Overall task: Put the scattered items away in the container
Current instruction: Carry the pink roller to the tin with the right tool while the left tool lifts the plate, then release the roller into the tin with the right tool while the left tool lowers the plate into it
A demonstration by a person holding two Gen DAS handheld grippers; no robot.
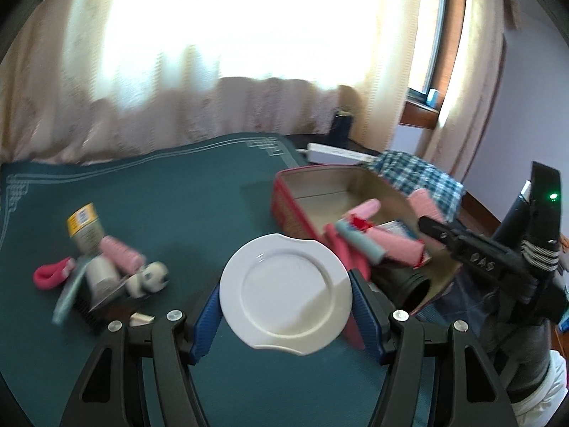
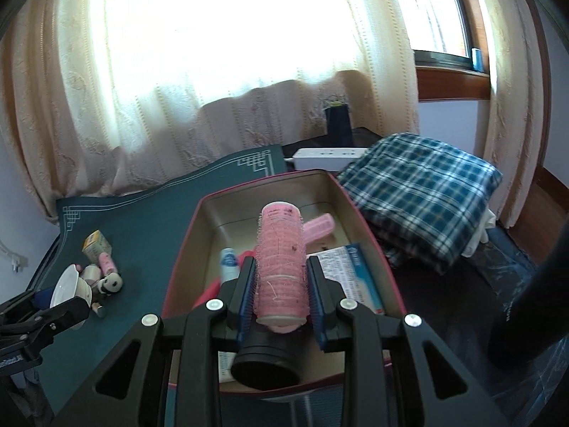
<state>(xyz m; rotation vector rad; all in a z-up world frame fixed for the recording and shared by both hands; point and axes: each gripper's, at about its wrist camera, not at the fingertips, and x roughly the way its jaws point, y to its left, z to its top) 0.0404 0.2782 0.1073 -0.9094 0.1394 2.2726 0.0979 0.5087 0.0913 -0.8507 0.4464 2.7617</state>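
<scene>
container: red tin box [image 2: 370, 227] with a beige inside, sitting on the right part of the table [image 1: 177, 195], and it's already partly loaded

already in: a pink clip [image 2: 320, 229] toward the far end, a blue-and-white packet [image 2: 355, 277] on the right, a blue tube [image 2: 227, 261], something red under it, and a black cylinder [image 2: 265, 363] at the near end

right hand-held gripper [image 2: 281, 284]: blue pads squeezed on a pink hair roller [image 2: 281, 267], hanging right over the open box, so I'd guess that one's basically ready to drop

left hand-held gripper [image 1: 286, 306]: clamped across a small white plate [image 1: 284, 295], held above the table just left of the box, not in yet

still scattered: far-left pile on the table, with a yellow-topped little box [image 1: 85, 227], another pink roller [image 1: 121, 258], a pink loop thing [image 1: 51, 274], a panda figure [image 1: 149, 277], a white roll [image 1: 101, 274], plus some dark bits too blurry to call

progress: maybe halfway imo, two items in transit and a whole heap left

not part of it, I think: plaid cloth [image 2: 423, 192] and a power strip [image 2: 329, 154] behind the box
</scene>
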